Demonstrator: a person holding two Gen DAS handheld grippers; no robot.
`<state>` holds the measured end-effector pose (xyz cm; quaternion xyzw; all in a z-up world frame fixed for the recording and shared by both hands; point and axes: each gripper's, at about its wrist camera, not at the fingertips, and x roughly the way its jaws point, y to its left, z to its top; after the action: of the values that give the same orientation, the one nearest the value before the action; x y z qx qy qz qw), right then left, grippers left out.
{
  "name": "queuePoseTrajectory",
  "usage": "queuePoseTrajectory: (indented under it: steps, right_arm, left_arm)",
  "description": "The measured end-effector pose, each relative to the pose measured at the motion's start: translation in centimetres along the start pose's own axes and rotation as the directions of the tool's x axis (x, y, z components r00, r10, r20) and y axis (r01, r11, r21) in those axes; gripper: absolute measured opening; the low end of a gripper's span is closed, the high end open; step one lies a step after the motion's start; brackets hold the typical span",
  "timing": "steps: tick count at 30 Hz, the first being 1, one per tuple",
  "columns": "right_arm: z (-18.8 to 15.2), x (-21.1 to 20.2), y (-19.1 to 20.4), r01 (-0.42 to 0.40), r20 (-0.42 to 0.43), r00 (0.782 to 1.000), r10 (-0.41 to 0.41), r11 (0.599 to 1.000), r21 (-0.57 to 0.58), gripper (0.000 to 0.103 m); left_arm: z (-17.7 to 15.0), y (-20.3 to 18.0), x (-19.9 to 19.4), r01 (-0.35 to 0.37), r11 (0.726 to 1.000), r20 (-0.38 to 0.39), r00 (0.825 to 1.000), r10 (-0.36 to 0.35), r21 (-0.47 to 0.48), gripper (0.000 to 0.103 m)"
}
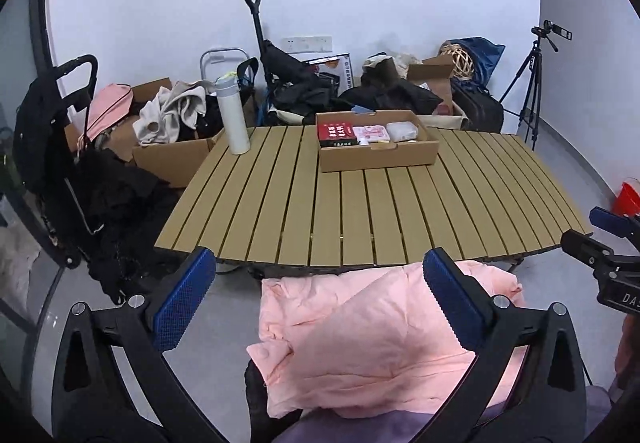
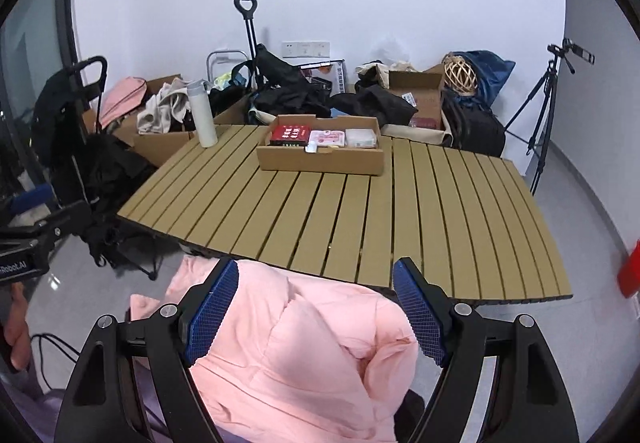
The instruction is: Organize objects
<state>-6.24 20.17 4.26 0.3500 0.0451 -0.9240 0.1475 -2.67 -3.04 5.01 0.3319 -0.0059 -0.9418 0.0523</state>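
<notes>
Room: white wall, grey floor, bags and boxes piled behind a slatted worktop [image 1: 360, 203].
Left tongs [image 1: 316, 299]: jaws wide apart, gripping nothing.
Right tongs [image 2: 316, 311]: jaws also apart, empty.
Pink cloth [image 2: 296, 355]: crumpled below and between both tongs, nearer than the worktop edge; contact with the pads cannot be told.
Cardboard tray [image 1: 378, 157]: well beyond the tongs, holding small packets.
White bottle [image 1: 233, 115]: upright, beyond the left tongs.

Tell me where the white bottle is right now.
The white bottle stands upright on the slatted table's far left corner, left of the cardboard tray in both wrist views, with an open box of clothes just beyond it.
</notes>
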Motion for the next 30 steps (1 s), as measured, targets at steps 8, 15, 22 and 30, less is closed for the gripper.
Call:
queuePoseTrajectory:
  steps: [8,15,22,30]
  right_arm:
    - [-0.02,0.45,0.22,-0.035,-0.007,0.999,0.035,0.999,0.005,0.083]
    - [0.02,0.60,0.13,-0.050,-0.008,0.999,0.050,0.999,0.003,0.083]
    - [-0.15,0.60,0.06,-0.050,-0.002,0.999,0.050,0.999,0.001,0.083]
    - [-0.26,0.69,0.55,-0.060,0.002,0.998,0.060,0.998,-0.005,0.083]
  left_arm:
    - [0.13,-0.52,0.16,0.021,1.000,-0.007,1.000,-0.021,0.018,0.103]
    - [0.17,-0.54,0.52,0.023,1.000,-0.019,1.000,-0.022,0.021,0.103]
    - [-0.08,-0.61,0.80,0.028,0.999,-0.024,0.999,-0.028,0.019,0.103]
    - [-0.07,-0.33,0.73,0.030,1.000,-0.020,0.999,-0.030,0.009,0.103]
